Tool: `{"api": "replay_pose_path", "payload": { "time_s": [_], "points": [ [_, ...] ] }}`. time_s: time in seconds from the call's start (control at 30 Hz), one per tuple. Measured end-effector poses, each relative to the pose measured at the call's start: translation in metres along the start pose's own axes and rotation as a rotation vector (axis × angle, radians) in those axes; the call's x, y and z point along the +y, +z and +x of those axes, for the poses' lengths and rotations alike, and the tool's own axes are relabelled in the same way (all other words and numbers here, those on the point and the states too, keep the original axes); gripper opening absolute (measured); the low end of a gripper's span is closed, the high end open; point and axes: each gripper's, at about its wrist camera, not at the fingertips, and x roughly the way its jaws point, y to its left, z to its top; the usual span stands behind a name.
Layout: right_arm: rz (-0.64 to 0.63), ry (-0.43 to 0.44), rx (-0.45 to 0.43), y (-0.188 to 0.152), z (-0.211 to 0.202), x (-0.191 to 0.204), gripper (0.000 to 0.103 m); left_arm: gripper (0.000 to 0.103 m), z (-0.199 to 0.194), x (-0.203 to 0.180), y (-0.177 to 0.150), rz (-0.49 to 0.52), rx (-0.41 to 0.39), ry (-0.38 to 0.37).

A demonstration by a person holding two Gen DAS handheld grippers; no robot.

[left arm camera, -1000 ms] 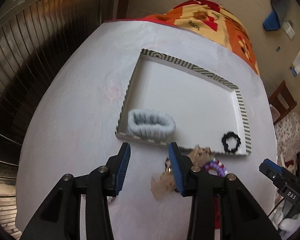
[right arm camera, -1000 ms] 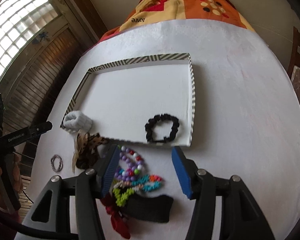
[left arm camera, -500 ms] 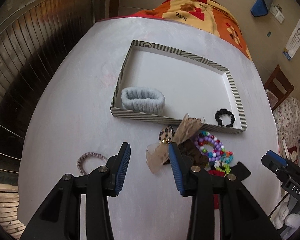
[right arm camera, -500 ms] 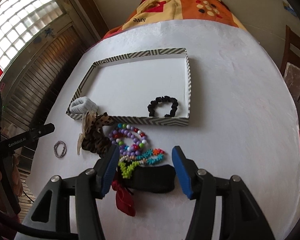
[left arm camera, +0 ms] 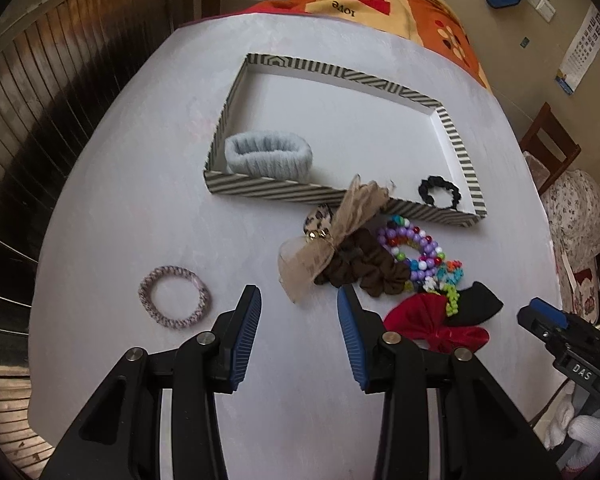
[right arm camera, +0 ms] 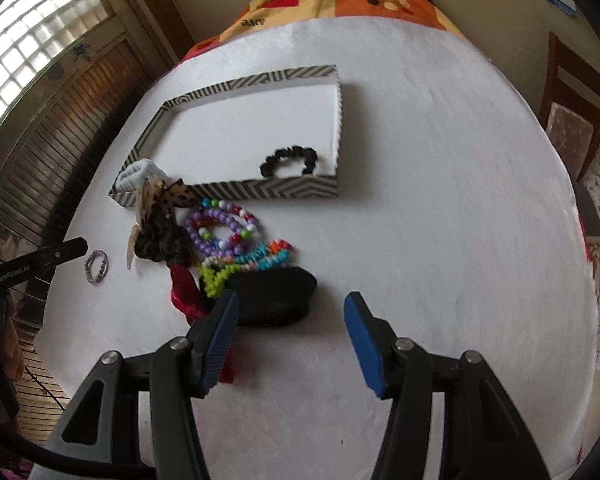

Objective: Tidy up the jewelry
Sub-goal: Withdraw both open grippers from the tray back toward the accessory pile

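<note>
A striped tray (left arm camera: 284, 191) (right arm camera: 260, 191) lies on the white table. In it are a pale blue scrunchie (left arm camera: 269, 155) (right arm camera: 138, 174) and a small black scrunchie (left arm camera: 439, 191) (right arm camera: 289, 159). In front of the tray is a pile: a beige bow with brown scrunchie (left arm camera: 340, 256) (right arm camera: 160, 228), beaded bracelets (left arm camera: 414, 246) (right arm camera: 224, 228), a red bow (left arm camera: 432, 320) (right arm camera: 184, 292) and a black band (left arm camera: 478, 304) (right arm camera: 276, 292). A pink braided hair tie (left arm camera: 175, 297) (right arm camera: 96, 266) lies apart at the left. My left gripper (left arm camera: 298, 340) is open and empty, near the pile. My right gripper (right arm camera: 290, 340) is open and empty, just right of the black band.
An orange patterned cloth (left arm camera: 380, 4) hangs over the table's far edge. A wooden chair (right arm camera: 572, 108) stands to the right. A dark slatted wall (left arm camera: 40, 120) is on the left. The right gripper body (left arm camera: 568, 356) shows low at the right in the left wrist view.
Both grippers have pulled back from the tray toward the table's near edge. The pile, the black band and the pink hair tie have come fully into view. Nothing was picked up.
</note>
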Motion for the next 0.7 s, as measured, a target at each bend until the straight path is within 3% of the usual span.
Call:
{"api": "replay_pose_path", "payload": {
  "time_s": [0.4, 0.7],
  "points": [
    [-0.073, 0.080, 0.013, 0.004, 0.015, 0.021, 0.056, 0.032, 0.010, -0.010, -0.012, 0.013, 0.048, -0.017],
    [-0.179, 0.113, 0.097, 0.018, 0.056, 0.054, 0.031, 0.032, 0.017, -0.004, -0.014, -0.026, 0.081, -0.025]
  ]
}}
